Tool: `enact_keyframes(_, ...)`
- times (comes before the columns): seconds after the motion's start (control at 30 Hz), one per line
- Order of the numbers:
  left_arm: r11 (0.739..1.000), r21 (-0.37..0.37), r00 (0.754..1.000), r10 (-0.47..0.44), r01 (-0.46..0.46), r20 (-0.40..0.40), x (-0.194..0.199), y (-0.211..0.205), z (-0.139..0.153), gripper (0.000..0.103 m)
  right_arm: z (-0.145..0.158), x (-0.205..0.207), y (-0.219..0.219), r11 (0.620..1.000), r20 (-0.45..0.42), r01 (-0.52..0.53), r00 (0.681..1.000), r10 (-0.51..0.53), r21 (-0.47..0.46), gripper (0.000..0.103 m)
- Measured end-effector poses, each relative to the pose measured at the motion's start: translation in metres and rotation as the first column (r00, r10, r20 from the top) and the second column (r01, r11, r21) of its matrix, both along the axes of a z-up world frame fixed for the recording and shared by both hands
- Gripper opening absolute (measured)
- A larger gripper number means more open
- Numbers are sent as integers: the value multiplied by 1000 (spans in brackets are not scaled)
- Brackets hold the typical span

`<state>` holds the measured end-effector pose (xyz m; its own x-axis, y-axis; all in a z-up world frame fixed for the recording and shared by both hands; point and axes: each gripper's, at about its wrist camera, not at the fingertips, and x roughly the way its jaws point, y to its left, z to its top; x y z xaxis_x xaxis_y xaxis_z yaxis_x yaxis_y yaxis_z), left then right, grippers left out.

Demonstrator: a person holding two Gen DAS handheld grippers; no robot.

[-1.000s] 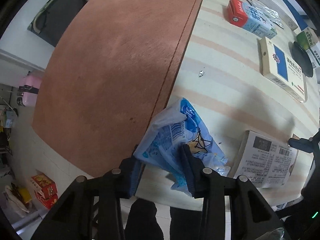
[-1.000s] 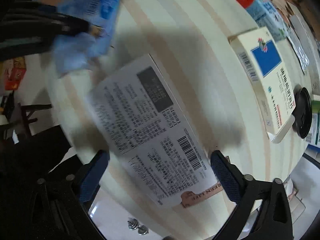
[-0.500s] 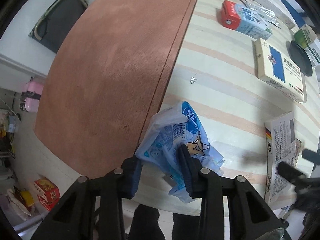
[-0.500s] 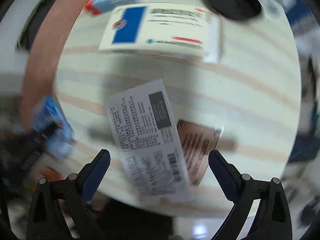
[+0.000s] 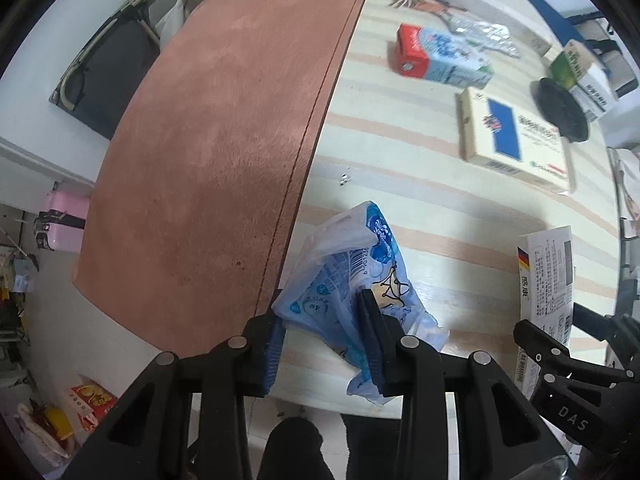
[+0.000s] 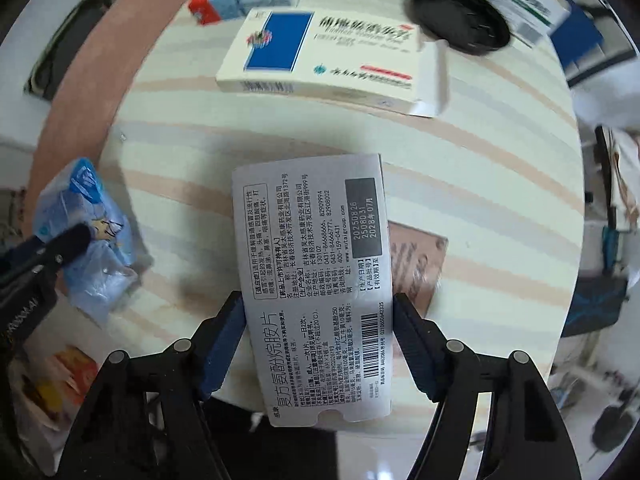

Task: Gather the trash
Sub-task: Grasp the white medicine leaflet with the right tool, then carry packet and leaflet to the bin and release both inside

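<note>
This looks like a lived-in room of a home. Beyond my jaws lies a table with a striped tablecloth (image 5: 432, 208) beside a bare brown board (image 5: 224, 152). On the cloth, far ahead of my jaws, I see a milk carton (image 5: 440, 58), a medicine box with a blue panel (image 5: 514, 140), a black round lid (image 5: 560, 110) and a green-and-white box (image 5: 580, 72). To the left of my jaws, down on the pale tiled floor (image 5: 52, 320), stands a pink case (image 5: 64, 220), and a red printed carton (image 5: 94, 402) lies lower left. A dark folding frame (image 5: 108, 76) leans at the white wall, far left.
</note>
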<state>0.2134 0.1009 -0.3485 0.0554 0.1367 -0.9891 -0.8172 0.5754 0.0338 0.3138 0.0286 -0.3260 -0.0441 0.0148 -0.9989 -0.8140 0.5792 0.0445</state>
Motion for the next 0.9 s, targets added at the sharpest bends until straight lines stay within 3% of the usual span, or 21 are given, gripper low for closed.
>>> enact_keyframes(0.17,999,20,998,-32,31,56,-15,-8,31,32,37,5,-15,993,5,74,997,-75,87,74)
enact_keyframes(0.3,996,50,992,-77,72,98,-52,-3,61,32,67,-3,-47,983,20,112,993,-116,147,74)
enact_keyframes(0.43,990,71,982,-134,125,133,-89,-3,77,32,96,-48,-76,966,21,165,985,-173,199,74)
enact_keyframes(0.57,980,79,970,-195,185,146,-125,-17,84,32,98,-109,-99,943,3,243,968,-251,229,74)
enact_keyframes(0.73,974,32,964,-226,224,137,-180,-38,66,32,88,-178,-130,923,-29,309,950,-311,229,75)
enact_keyframes(0.9,968,-96,972,-227,233,69,-212,-47,-8,32,17,-228,-153,922,-109,363,930,-350,135,75)
